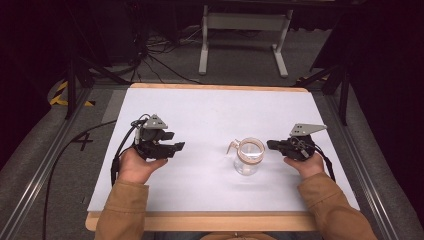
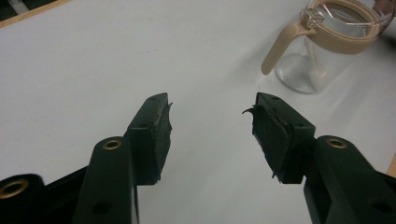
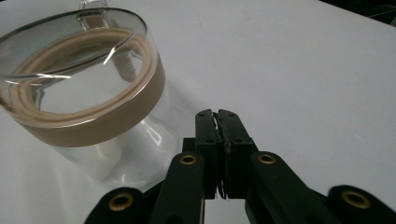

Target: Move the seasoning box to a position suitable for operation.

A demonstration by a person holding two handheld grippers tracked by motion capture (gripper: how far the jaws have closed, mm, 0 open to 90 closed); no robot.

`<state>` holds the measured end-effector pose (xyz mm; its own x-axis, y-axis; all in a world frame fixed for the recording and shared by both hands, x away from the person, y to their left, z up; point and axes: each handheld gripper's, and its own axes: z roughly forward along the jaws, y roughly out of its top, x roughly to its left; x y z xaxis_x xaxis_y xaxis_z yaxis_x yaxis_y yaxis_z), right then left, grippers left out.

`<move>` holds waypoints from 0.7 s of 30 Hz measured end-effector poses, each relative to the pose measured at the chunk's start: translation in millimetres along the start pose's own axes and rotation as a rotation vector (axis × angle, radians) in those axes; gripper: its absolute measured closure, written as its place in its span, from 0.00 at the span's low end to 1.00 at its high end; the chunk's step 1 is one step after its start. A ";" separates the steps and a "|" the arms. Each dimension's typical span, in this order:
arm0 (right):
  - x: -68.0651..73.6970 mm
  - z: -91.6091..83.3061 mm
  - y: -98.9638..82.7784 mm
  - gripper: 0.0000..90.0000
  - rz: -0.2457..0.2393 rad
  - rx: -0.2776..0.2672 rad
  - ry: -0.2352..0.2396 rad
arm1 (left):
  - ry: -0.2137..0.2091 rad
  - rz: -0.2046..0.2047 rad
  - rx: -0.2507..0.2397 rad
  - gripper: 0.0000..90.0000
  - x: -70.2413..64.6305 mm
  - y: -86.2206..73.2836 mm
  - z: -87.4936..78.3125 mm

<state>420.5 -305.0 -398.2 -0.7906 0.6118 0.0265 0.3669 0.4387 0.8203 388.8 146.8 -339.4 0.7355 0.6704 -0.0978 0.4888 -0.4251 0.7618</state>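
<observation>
jaws: left gripper (image 2: 212, 122) wide open, empty; right gripper (image 3: 219, 117) pressed closed, empty, beside glass jug (image 1: 249, 156). advise opening right before approaching jug's rim.

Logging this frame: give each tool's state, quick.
Left tool: open, empty.
Right tool: closed, empty, beside the jug.

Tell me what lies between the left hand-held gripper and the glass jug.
Nothing: the high view shows bare white table between the left hand-held gripper and the jug. The left gripper view agrees.
</observation>
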 end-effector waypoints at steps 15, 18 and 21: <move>10.3 18.1 0.2 0.97 -0.033 0.064 -0.005 | -0.015 0.012 0.052 0.50 0.9 0.2 4.6; 13.1 18.7 0.7 0.97 -0.045 0.064 0.007 | -0.017 -0.003 0.051 0.47 0.3 -0.1 6.1; 19.4 19.1 2.7 0.99 -0.073 0.065 0.008 | -0.013 -0.009 0.065 0.44 2.0 0.3 7.7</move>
<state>415.6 -279.4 -406.4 -0.8199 0.5718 -0.0274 0.3393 0.5241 0.7811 394.0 143.3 -344.3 0.7371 0.6663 -0.1132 0.5245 -0.4583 0.7175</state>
